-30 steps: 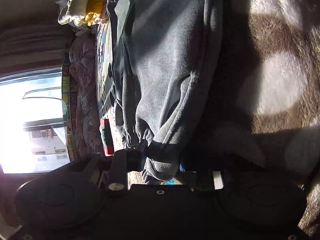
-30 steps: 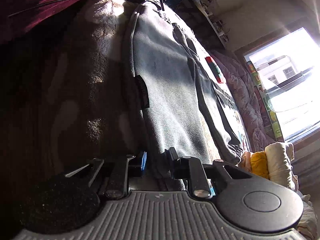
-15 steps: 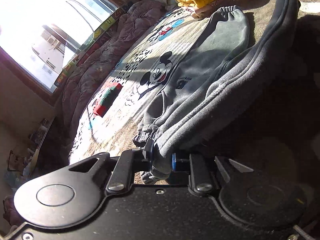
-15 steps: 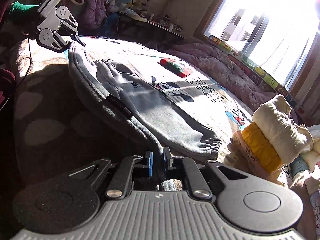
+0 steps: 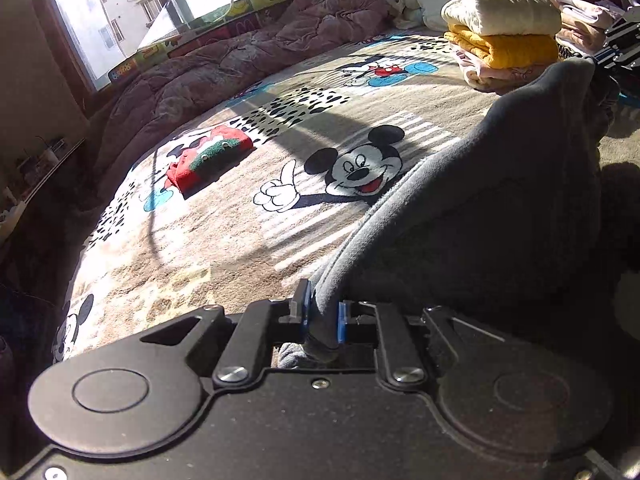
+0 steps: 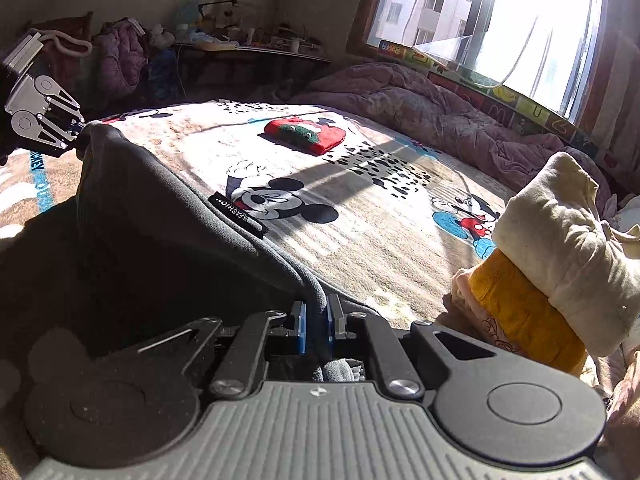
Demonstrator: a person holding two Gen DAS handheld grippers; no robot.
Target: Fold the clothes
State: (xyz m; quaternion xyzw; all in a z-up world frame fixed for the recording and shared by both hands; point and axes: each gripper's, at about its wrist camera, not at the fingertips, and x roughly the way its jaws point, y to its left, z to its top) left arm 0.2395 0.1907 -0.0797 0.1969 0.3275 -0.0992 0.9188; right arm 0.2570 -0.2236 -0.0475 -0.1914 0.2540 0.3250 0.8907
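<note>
Grey sweatpants hang stretched between my two grippers, lifted off the Mickey Mouse blanket. My left gripper pinches one end; its jaws are closing with the thick grey edge pressed between the blue pads. The right gripper shows at the far top right, holding the other end. In the right wrist view my right gripper is shut on a grey seam of the sweatpants, which carry a small black label. The left gripper grips the far corner at the left edge.
A folded red and green garment lies on the blanket. A stack of folded cream and yellow clothes sits close to the right gripper. A rumpled purple quilt runs below the window. A cluttered shelf stands behind.
Both grippers rolled upright and rose, lifting the sweatpants from lying flat on the blanket. The right jaws shut on the fabric; the left jaws narrowed on it.
</note>
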